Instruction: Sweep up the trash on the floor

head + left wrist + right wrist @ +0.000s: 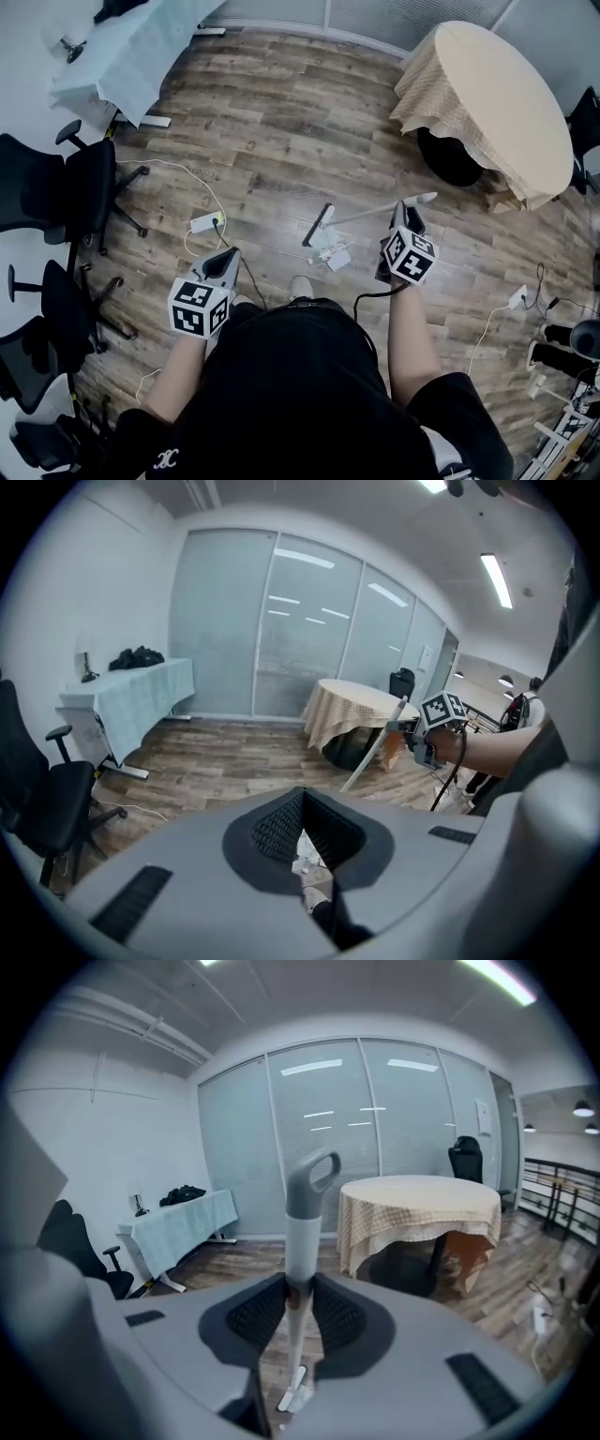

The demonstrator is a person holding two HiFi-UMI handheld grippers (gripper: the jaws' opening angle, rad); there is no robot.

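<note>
Currently: sweep stroke | right gripper (300, 1309) jaws pinching broom handle (302, 1227) | left gripper (300, 808) jaws pressed together, empty | next, likely: drag broom head (318, 225) through trash (333, 255).

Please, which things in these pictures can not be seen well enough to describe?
- The trash: head view, too small to identify; left gripper view, only a sliver shows past the left gripper.
- Head of the broom: head view, too small and dark to show bristles.
- The floor under the person: head view, hidden by the body.
- The dark heap on the side table: left gripper view, too small to name.
</note>
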